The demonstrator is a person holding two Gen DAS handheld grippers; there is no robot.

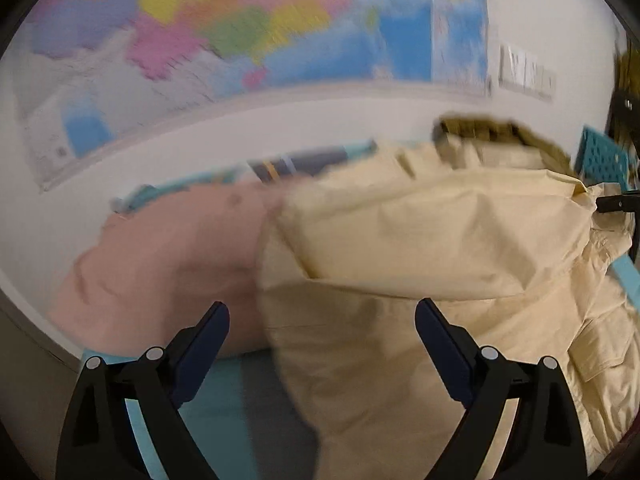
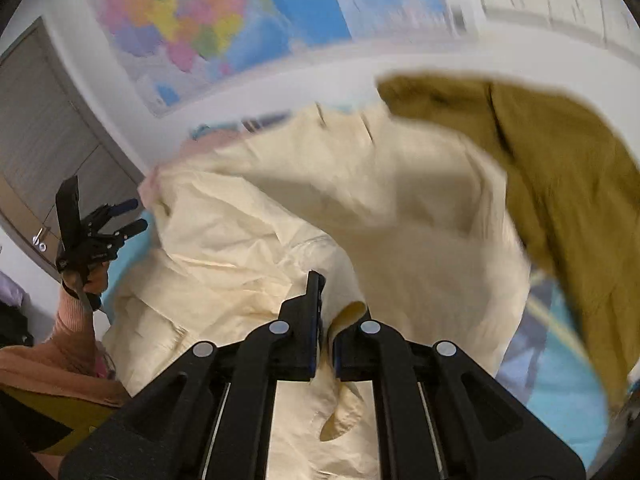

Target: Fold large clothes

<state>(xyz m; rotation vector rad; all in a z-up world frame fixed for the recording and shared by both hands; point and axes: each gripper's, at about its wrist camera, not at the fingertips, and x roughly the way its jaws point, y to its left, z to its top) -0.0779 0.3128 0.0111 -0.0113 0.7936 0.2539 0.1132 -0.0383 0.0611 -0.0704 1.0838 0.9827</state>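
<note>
A large cream jacket (image 1: 420, 240) with an olive-brown lining (image 2: 560, 168) hangs lifted in the air over a blue surface (image 1: 224, 400). My left gripper (image 1: 322, 314) is open and empty, its fingers just below a fold of the cream cloth. It also shows at the left of the right wrist view (image 2: 132, 214), held up in a hand beside the jacket's left edge. My right gripper (image 2: 326, 300) is shut on an edge of the cream jacket (image 2: 280, 240) and holds it up. Both views are blurred by motion.
A pink garment (image 1: 160, 264) lies left of the jacket on the blue surface. A coloured wall map (image 1: 240, 28) hangs behind on a white wall. A teal perforated basket (image 1: 604, 156) stands at the right. A grey door (image 2: 44, 140) is at the left.
</note>
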